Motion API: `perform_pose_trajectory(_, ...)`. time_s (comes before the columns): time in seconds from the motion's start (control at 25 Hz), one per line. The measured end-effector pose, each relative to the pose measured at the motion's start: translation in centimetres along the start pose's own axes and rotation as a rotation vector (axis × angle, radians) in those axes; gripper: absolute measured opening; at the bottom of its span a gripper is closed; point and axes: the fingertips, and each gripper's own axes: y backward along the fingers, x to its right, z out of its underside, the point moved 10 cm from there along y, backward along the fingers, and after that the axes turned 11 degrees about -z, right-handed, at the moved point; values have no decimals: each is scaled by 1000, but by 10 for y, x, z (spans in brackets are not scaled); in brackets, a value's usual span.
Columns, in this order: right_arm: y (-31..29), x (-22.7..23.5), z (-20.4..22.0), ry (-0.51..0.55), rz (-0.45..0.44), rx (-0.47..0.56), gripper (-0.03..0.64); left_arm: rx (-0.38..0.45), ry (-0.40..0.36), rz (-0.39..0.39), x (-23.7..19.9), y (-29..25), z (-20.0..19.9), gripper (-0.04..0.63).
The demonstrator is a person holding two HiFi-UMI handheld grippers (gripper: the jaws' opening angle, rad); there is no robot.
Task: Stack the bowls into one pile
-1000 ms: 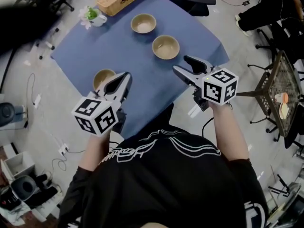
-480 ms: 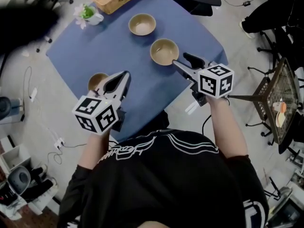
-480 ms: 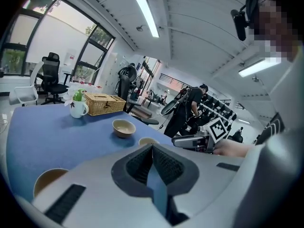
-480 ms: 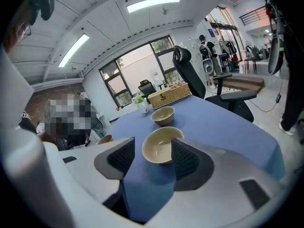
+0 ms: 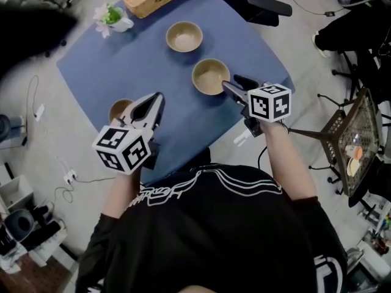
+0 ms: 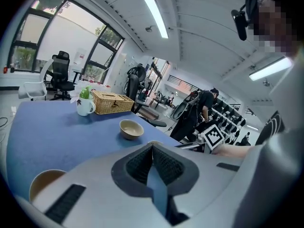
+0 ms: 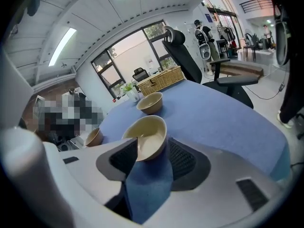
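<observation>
The right gripper (image 5: pixel 232 82), jaws spread but just now closing, straddles the near rim of the middle bowl (image 5: pixel 211 76) on the counter (image 5: pixel 146 60), directly ahead of it; the left gripper (image 5: pixel 159 96), jaws pressed together, sits farther off.

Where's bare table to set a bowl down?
Free: blue tabletop between mug and near-left bowl; near edge between left tool and right tool. Crowded: middle bowl, sitting between right tool's jaws, which have just been closing.
</observation>
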Motion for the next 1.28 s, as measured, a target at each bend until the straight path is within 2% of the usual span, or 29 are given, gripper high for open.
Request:
perform_pose_trajectory(0.2,-10,8,1,-41,1,-28,197,-14,19,-13,-4,-4,2,24)
perform_pose_trajectory(0.36,-13,9,4,-59,10,-36,145,-7,17,-31,-6,-3,3,25)
perform_pose_trajectory(0.72,-11,13,3,-143,-19,1,83,14,16,-61,1,7,4,24)
perform_pose_trajectory(1.04,-13,12,-4,-116,-28,-5,39,47,29,-92,2,21,10,23)
perform_pose_trajectory(1.28,-14,7,-12,-78,-64,-25,38,67,46,-122,1,30,14,25)
